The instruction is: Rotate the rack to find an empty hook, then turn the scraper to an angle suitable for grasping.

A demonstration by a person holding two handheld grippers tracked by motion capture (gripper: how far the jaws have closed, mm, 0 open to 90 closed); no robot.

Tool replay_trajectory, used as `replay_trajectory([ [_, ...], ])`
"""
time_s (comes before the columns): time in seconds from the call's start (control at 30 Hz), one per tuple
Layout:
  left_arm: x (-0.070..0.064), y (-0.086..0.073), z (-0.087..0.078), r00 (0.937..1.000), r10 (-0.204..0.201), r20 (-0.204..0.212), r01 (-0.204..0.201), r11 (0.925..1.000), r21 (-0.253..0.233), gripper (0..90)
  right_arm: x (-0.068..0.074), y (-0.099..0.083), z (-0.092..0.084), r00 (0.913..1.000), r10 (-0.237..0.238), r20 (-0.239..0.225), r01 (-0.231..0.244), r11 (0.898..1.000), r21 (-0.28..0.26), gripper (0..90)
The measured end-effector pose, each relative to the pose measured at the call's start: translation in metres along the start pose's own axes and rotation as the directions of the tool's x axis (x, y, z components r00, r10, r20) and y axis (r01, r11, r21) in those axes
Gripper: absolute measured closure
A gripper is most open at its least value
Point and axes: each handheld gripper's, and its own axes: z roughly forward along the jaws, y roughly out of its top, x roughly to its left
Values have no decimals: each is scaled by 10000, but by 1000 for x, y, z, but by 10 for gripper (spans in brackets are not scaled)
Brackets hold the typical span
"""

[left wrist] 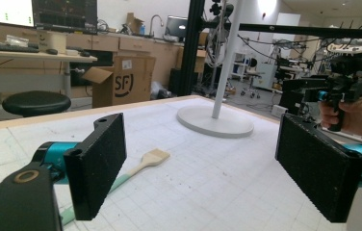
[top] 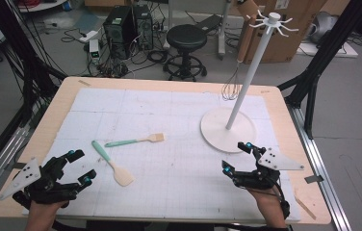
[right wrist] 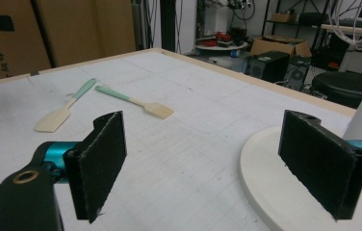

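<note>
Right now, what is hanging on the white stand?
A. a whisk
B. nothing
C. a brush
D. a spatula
A: a whisk hangs from a hook on the stand, while the spatula and the brush lie flat on the mat.

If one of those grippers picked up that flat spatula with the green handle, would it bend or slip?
The spatula looks wooden and thin, so probably stiff and light. It lies flat on the mat, so it likely won't roll. Its slim handle might twist between flat pads.
</note>
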Motion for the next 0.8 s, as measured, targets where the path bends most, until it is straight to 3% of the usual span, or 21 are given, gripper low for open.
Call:
replay_trajectory([
  [0.2,-3,-1,-8,9998,45,-181,-45,10000,-23,188,2,-10,7,9998,180,103,-181,9998,20,160],
  [0.4,4,-1,-14,9989,-119,-450,114,9999,-116,189,6,-12,12,9997,242,24,-243,9996,155,160],
  [0.57,6,-3,-16,9987,-19,-518,16,10000,-55,193,10,-15,17,9996,291,0,-291,9990,329,162],
  [0.8,10,-7,-23,9943,-20,-1064,4,9999,-152,241,15,-17,27,9995,317,-83,-313,9985,449,171],
])
